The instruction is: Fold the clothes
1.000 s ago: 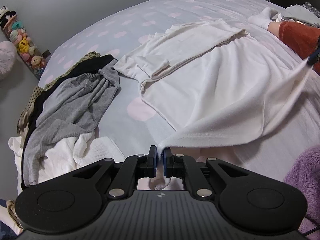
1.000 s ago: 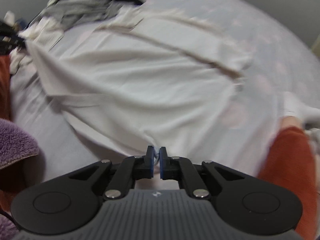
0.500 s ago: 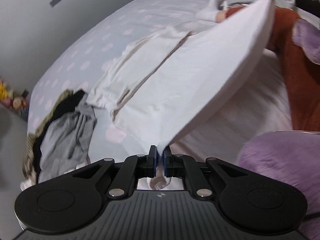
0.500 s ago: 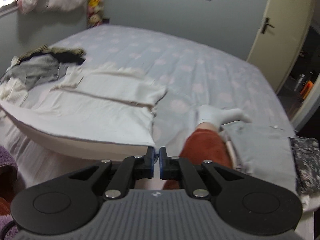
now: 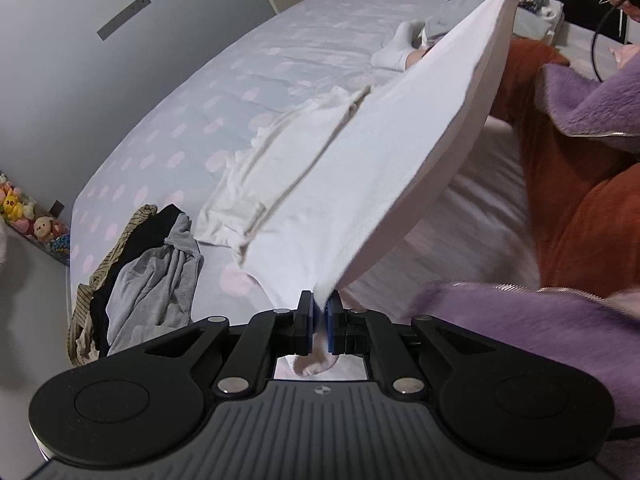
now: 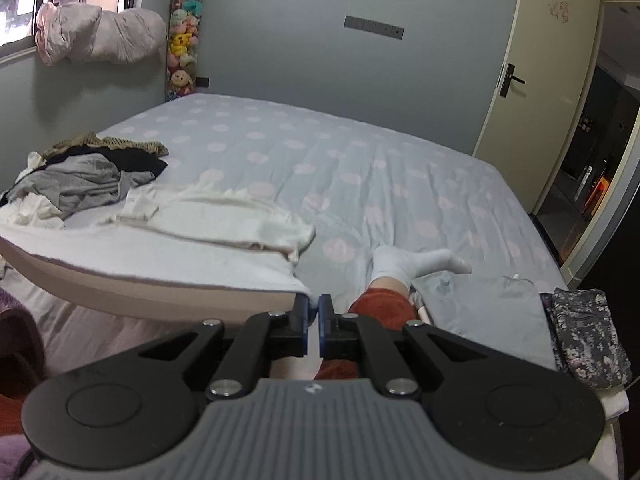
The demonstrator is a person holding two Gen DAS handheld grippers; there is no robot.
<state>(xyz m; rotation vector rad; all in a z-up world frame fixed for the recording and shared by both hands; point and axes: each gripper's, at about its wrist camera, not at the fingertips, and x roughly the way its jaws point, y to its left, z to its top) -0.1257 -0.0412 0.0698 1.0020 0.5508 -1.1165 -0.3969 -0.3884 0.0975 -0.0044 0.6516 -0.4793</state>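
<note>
A: Left gripper [image 5: 319, 322] status?

B: Jaws nearly together, clamped on one corner of the white garment [image 5: 360, 168]. A bit of cloth pokes out behind the pads.

A: Right gripper [image 6: 313, 322]?

B: Same, only a narrow gap between the pads, pinching the opposite corner of the same hem. In the left view it's at the top right, with the fabric edge running up to it.

A: So where's the garment?

B: The near edge is lifted off the bed [image 6: 360, 168] and stretched taut between the two grippers. The far part still lies flat on the dotted sheet, with a sleeve folded in on top.

A: Anything nearby?

B: Pile of clothes [image 6: 80, 176] at the garment's far left end, grey and black on top, just beside it. The person's socked foot [image 6: 408, 262] rests on the bed right of the garment, with folded items [image 6: 492, 304] beyond that.
</note>
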